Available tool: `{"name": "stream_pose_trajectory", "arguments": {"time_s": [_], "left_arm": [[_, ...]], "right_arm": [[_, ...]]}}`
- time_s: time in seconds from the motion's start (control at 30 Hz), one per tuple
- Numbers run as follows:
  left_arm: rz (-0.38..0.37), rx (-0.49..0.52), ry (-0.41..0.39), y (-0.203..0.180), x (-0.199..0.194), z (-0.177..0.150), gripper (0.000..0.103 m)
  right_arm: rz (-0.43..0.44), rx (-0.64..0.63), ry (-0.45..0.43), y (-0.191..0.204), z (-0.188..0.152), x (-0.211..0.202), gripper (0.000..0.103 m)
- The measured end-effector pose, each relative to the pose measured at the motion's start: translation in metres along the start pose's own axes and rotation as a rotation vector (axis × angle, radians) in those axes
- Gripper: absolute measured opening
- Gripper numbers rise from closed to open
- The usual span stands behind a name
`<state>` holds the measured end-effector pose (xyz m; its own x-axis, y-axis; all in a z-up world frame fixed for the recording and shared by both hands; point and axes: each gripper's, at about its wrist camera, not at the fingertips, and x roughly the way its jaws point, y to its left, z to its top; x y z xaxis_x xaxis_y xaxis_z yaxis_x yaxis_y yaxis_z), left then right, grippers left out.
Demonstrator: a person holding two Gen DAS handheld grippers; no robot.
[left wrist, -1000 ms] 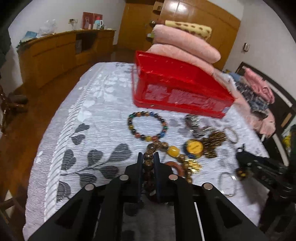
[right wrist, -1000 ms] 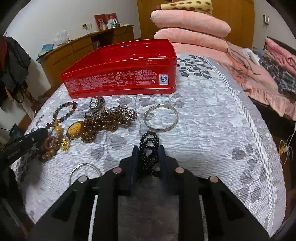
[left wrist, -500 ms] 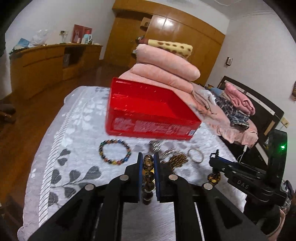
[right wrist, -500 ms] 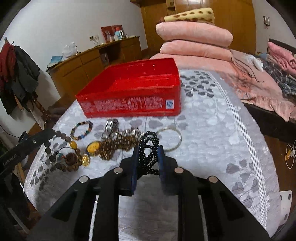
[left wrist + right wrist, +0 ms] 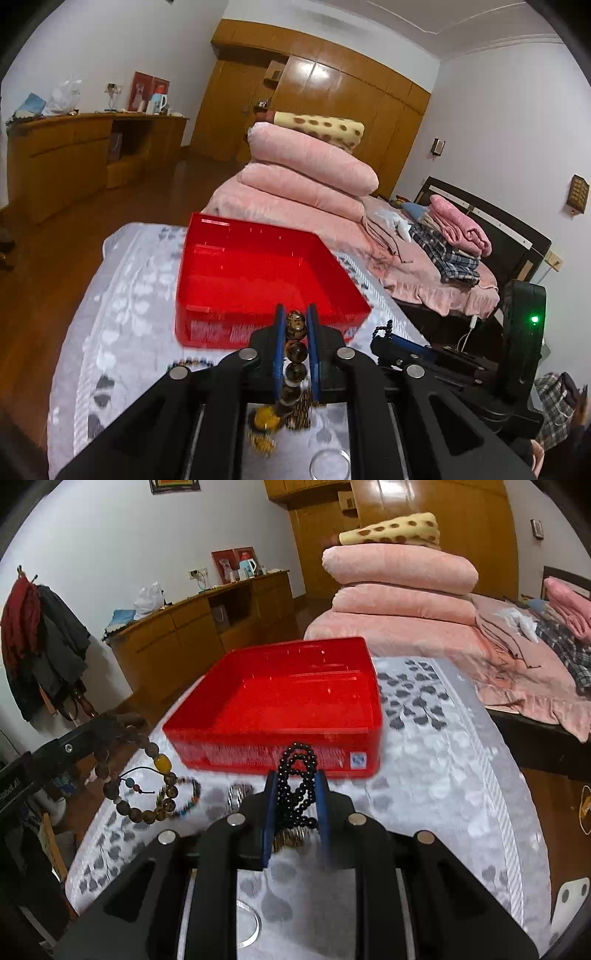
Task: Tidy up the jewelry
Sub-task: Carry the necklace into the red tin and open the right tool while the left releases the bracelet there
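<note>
A strand of large brown wooden beads with one yellow bead hangs clear of the bed, pinched from above. A looped string of small black beads dangles likewise. Beyond both sits an open, shallow red rectangular plastic box, its inside bare, on the grey patterned cover.

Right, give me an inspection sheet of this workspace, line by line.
Surface: bed cover, white with grey leaf print.
Job's things: red box, open, nothing seen inside; brown bead string; black bead string.
Clutter: colourful bracelet, silver bangle lying loose.
Tools: left tool shut on brown bead string; right tool shut on black bead string.
Cables: white cable by the bed.
Surroundings: folded pink blankets, wooden sideboard.
</note>
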<state>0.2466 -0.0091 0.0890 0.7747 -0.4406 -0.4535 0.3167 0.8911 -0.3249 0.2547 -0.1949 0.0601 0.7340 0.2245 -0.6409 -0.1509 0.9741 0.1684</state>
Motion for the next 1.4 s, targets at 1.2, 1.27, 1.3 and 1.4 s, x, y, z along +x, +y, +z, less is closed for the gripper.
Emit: {"name": "stream_pose_trajectory", "arguments": {"time_s": [1.2,1.27,1.3,1.4], "left_arm": [[0.119,-0.074,0.080,0.037,0.118,0.045,0.028],[0.124,-0.074,0.070,0.037,0.114,0.046,0.043],[0.131,-0.066,0.063,0.036,0.110,0.047,0.045],[0.146,-0.046,0.053,0.033,0.097,0.045,0.057]], "right_arm": [[-0.009,0.064,0.073,-0.022,0.073,0.106,0.038],[-0.012,0.054,0.059,-0.020,0.073,0.102,0.038],[-0.013,0.052,0.050,-0.020,0.073,0.098,0.038],[-0.013,0.059,0.019,-0.022,0.071,0.084,0.041]]}}
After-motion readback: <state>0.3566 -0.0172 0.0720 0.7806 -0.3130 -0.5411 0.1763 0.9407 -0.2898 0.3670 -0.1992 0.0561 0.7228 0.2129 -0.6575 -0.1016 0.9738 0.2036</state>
